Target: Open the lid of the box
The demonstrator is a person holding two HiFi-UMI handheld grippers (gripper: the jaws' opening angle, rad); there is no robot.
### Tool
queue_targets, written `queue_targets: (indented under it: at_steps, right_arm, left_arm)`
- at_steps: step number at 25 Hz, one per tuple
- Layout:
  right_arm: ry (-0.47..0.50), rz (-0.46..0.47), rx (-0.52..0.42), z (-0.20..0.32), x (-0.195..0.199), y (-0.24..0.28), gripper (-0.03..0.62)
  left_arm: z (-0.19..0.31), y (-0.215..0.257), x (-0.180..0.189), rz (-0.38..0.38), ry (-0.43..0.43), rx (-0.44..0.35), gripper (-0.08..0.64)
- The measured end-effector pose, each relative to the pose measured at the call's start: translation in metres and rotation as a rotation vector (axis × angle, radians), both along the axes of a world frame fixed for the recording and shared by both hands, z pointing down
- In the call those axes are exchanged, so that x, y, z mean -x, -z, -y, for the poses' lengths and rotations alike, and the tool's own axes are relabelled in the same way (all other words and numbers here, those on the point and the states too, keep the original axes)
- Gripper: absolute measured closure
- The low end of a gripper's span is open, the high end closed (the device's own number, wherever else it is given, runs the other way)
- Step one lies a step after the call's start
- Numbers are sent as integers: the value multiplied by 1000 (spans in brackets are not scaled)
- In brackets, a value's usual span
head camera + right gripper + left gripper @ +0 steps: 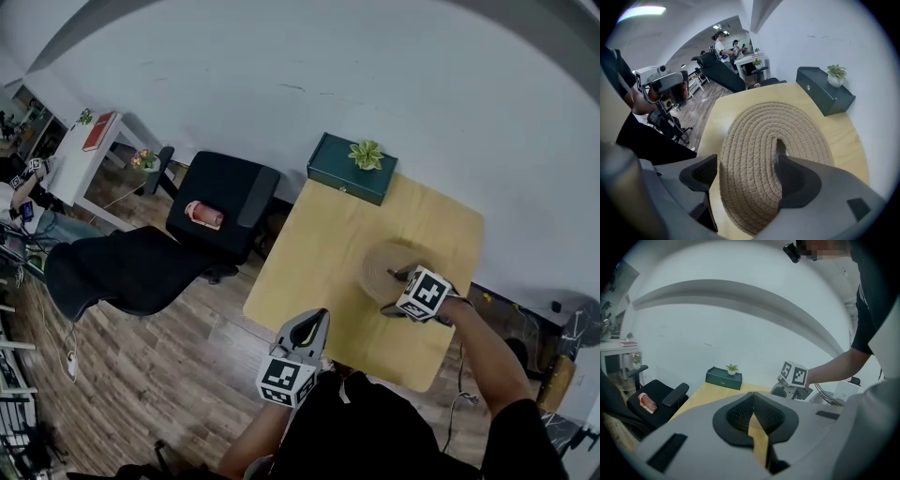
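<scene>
Two hand-held grippers out, only the right one at the lid

Right hand-held gripper (pixel 745 174): jaws spread wide, straddling the near half of the coiled-rope lid (pixel 773 124). Pads flank it; no firm press visible. Left hand-held gripper (pixel 753 414): pads pressed together, nothing between, off to the left of the right one, by the near edge of the surface (pixel 841 136).

Step in hand, as I judge it: taking a grip for the lift. Best done by closing squarely across the rope so both pads bite evenly, one pad seated by the small raised loop (pixel 780 146) at the centre, then lifting straight up. A skewed pinch would likely fold the soft coil or drag the box along.

Lid: tan, spiral-wound, stitched, round, slightly domed, directly under and ahead of the right jaws. Box beneath is hidden by it. Beyond the jaws, well apart: dark green case (pixel 824 93) carrying a potted plant (pixel 836 75).
</scene>
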State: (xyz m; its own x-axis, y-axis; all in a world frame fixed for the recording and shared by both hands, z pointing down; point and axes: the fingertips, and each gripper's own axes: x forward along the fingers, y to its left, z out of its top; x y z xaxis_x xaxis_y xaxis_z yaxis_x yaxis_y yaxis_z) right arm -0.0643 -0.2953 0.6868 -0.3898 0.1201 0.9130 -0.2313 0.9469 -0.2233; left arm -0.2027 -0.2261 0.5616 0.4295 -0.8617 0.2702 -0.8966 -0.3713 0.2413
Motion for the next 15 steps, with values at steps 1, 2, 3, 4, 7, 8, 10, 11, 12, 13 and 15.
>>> queue_targets:
  at_steps: [1,2,3,4,7,8,10,11,12,13,15]
  right_arm:
    - [4,-12,-1,1,0,-1,170]
    - [10,-25,-3,2,-1,-3,185]
    - [15,-37,-6,2,-2,-3,195]
    - [21,-45,-8,2,-3,-3,204]
    - [37,-39,-13,1,0,-2,212]
    - [40,-33,-17,1,0,-2,215]
    - [44,-26,-31,1,0,-1,222]
    - [43,-25,-39,1,0,-1,225]
    - [41,-25,-47,1,0,0,227]
    - [39,-25,-57,2,0,2,229]
    - [35,-25,-82,2,-1,6,232]
  left_arm:
    - [1,0,1,-3,4,1,542]
    - [1,0,1,-7,9,1,541]
    - [1,0,2,-11,12,1,543]
    - [1,0,2,-13,14,2,543]
    - [2,-2,4,-10,17,5,541]
    - [3,-3,5,-11,20,6,541]
    - [3,-4,5,-15,25,10,541]
    - [3,-4,5,-15,25,12,542]
    - [3,-4,4,-15,24,12,543]
    - [2,-4,4,-14,21,11,543]
    - [2,-2,2,-11,16,9,541]
